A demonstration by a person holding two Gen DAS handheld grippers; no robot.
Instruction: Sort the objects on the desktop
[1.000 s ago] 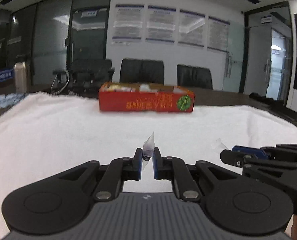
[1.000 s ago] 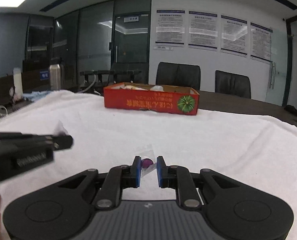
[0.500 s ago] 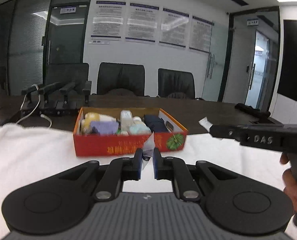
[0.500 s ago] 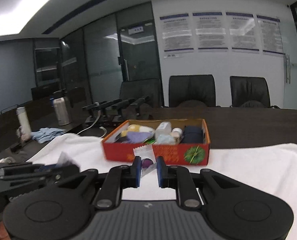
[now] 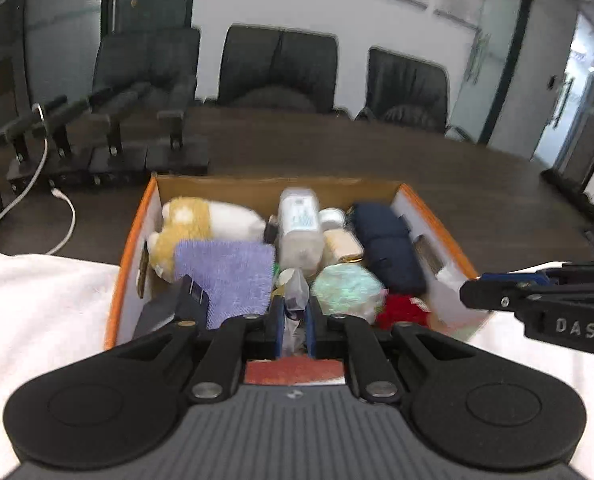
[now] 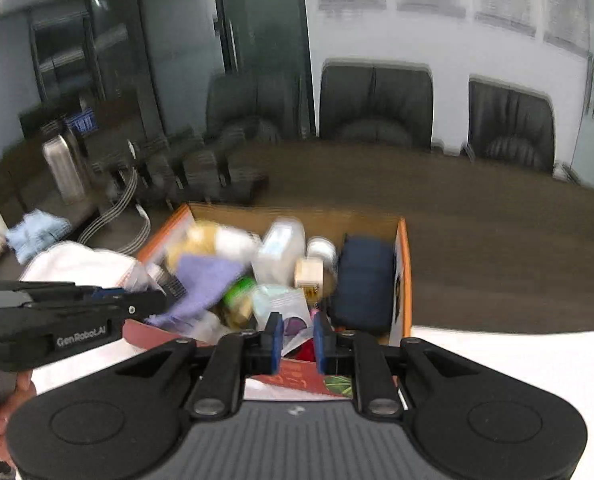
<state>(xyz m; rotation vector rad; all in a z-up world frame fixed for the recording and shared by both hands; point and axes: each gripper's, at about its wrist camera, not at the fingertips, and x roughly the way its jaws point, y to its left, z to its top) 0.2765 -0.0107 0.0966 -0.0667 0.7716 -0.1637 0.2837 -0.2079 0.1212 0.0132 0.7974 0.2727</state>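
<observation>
My left gripper point(image 5: 295, 330) is shut on a small clear plastic packet point(image 5: 297, 294) and holds it over the near edge of the orange cardboard box point(image 5: 127, 264). My right gripper point(image 6: 296, 336) is shut on a clear packet with a purple piece inside point(image 6: 293, 316), also over the box point(image 6: 403, 280). The box holds a plush toy point(image 5: 193, 220), a purple cloth point(image 5: 227, 276), a white bottle point(image 5: 299, 226), a navy pouch point(image 5: 389, 252) and several other small items. The right gripper also shows in the left wrist view point(image 5: 471, 292), at the right; the left gripper shows in the right wrist view point(image 6: 153, 300).
The box stands at the far edge of a white cloth point(image 5: 37, 300) on a dark wooden table point(image 5: 477, 200). Black microphone stands with a white cable point(image 5: 97, 136) are behind the box at the left. A steel flask point(image 6: 63, 168) and black chairs point(image 5: 277, 68) are beyond.
Both grippers have risen and moved forward from low over the white cloth to above the box, each still holding its packet. The views now tilt down into the box.
</observation>
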